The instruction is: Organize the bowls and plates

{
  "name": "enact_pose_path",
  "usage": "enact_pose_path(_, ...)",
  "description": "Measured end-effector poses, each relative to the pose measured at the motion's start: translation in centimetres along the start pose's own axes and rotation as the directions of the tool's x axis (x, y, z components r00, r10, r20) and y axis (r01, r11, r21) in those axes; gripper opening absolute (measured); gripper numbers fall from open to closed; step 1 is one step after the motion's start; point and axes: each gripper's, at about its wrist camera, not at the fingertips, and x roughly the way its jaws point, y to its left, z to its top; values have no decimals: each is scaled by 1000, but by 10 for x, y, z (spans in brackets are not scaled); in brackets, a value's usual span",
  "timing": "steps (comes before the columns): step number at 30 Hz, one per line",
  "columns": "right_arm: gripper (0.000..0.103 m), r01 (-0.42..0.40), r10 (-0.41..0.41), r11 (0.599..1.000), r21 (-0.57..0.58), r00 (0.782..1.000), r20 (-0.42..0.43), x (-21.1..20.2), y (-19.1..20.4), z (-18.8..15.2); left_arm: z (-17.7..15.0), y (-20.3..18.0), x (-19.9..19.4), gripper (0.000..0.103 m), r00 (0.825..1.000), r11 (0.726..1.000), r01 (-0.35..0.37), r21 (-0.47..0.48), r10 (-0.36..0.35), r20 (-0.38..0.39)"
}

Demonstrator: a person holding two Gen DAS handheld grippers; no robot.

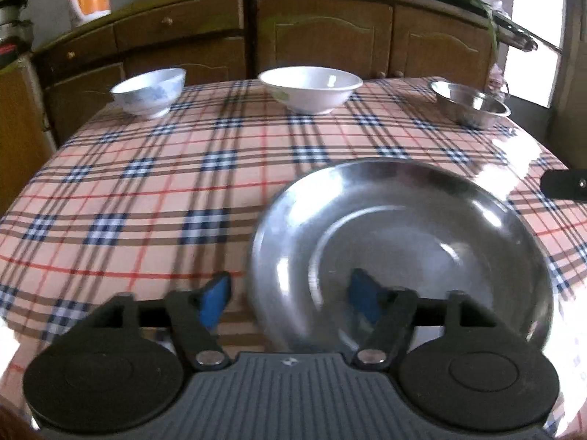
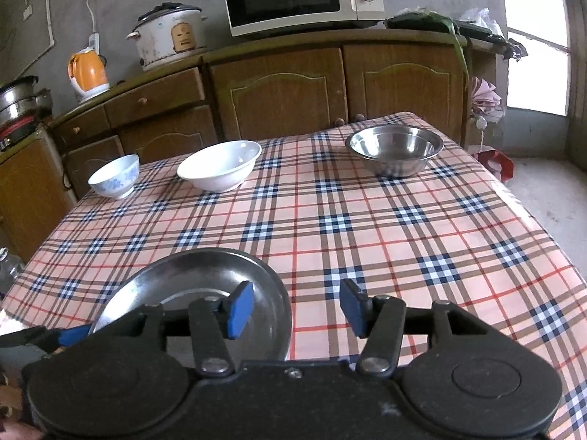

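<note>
Between and just beyond the left gripper (image 1: 290, 299), whose jaws stand spread with nothing pinched, lies the steel plate (image 1: 403, 249) on the plaid-covered bench (image 1: 146, 198); the plate's left rim passes through the gap, with one blue pad over the cloth and the other over the plate's surface. Whether either pad touches the metal cannot be told. Seen from the right wrist, the right gripper (image 2: 297, 310) also has its jaws spread and empty: its left pad hangs over the plate's right part, its right pad over bare cloth just beside the rim. Far ahead of both grippers, along the bench's back edge, stand three bowls well apart: a small blue-patterned bowl (image 2: 114, 176) to the left, a wider white bowl (image 2: 219, 165) near the middle, and a steel bowl (image 2: 395, 150) to the right.
</note>
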Motion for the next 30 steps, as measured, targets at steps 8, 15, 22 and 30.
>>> enact_pose_path(8,67,-10,11,1000,20,999,-33,5,-6,-4,8,3,-3,83,1000,1000,6,-7,-6,-13)
enact_pose_path(15,80,-16,15,1000,-24,1000,-21,11,7,-14,20,15,-9,84,1000,1000,-14,-9,13,-27)
enact_pose_path(22,80,29,-33,998,-47,996,-85,22,10,-18,23,18,-1,85,998,1000,5,14,-4,-69)
enact_pose_path(30,61,-21,35,997,69,978,-208,42,-2,-21,25,17,16,78,992,999,45,29,-41,-118)
